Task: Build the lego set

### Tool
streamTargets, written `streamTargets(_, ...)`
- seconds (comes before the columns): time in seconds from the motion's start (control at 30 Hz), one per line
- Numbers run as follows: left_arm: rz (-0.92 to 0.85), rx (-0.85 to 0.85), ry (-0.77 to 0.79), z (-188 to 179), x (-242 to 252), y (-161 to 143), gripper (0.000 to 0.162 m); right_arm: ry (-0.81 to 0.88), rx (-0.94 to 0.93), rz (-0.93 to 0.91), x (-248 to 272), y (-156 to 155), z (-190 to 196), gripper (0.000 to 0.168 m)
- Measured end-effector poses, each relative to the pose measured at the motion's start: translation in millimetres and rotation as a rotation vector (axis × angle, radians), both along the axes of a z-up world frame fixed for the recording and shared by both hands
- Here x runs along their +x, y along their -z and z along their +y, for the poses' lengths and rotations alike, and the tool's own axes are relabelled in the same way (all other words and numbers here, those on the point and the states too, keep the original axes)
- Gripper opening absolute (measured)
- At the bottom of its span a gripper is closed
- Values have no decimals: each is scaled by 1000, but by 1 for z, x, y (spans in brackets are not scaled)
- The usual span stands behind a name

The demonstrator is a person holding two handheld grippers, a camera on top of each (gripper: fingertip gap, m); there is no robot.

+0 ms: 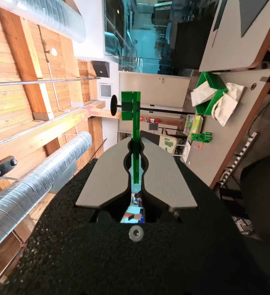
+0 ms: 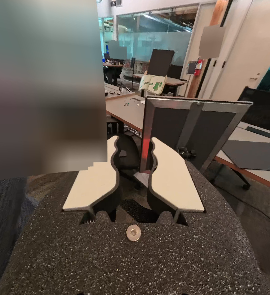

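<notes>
The jaws of the left gripper (image 1: 136,143) are clamped on a flat green lego assembly (image 1: 136,127), which is held edge-on and raised high in the air with the view rolled on its side. A black axle (image 1: 159,109) is passed through the far end of the assembly, with a black round wheel or disc (image 1: 114,105) on one end. The jaws of the right gripper (image 2: 134,146) are seen apart and empty, pointed across the room at the back of a standing dark panel (image 2: 193,132).

The build is judged to be partly done: one sub-assembly is in hand, a second green lego model (image 1: 202,137) is seen on the desk (image 1: 236,127), and a green box (image 1: 194,123), a green bin (image 1: 211,95) with white bags (image 1: 223,105) and some small loose parts (image 1: 198,146) lie near it. An open instruction booklet (image 2: 152,83) is propped farther off. Joining of the held piece to the rest appears to be left.

Free room is plentiful around the raised assembly. The protruding axle is judged likely to catch when brought down, and the desk edge and the panel are to be cleared on the return
</notes>
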State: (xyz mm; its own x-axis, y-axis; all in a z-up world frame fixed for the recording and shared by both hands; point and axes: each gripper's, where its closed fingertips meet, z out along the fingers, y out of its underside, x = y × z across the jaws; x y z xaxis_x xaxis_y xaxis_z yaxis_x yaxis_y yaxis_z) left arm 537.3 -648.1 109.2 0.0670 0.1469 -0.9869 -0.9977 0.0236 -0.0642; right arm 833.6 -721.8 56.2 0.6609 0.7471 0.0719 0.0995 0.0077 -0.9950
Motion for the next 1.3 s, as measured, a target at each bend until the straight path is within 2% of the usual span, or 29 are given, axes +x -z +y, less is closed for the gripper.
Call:
streamTargets(0.13,-71,-56,-99,-43,16,25,6,-132,18,41,19,-4,12,34)
streamTargets(0.33,-151,-112,-365,-147,45,63,5,-327,69,22,47,-4,14,34)
streamTargets(0.47,-215,-112,-535,-219,82,78,5,-440,57,3,79,1,8,34)
streamTargets(0.6,-214,-148,-647,-268,120,88,5,-555,11,34,95,7,-4,33)
streamTargets(0.7,-231,-159,-713,-297,136,90,5,-672,-16,54,86,11,-23,32)
streamTargets(0.87,-255,-158,-792,-326,139,89,5,-842,-26,40,51,20,-53,32)
streamTargets(1.03,-289,-147,-841,-334,110,95,5,-976,-45,0,-3,30,-76,32)
streamTargets(1.17,-280,-143,-853,-327,61,100,5,-1034,-74,-1,-75,40,-80,32)
streamTargets(1.3,-264,-122,-834,-307,-21,96,5,-1015,-54,30,-174,38,-67,32)
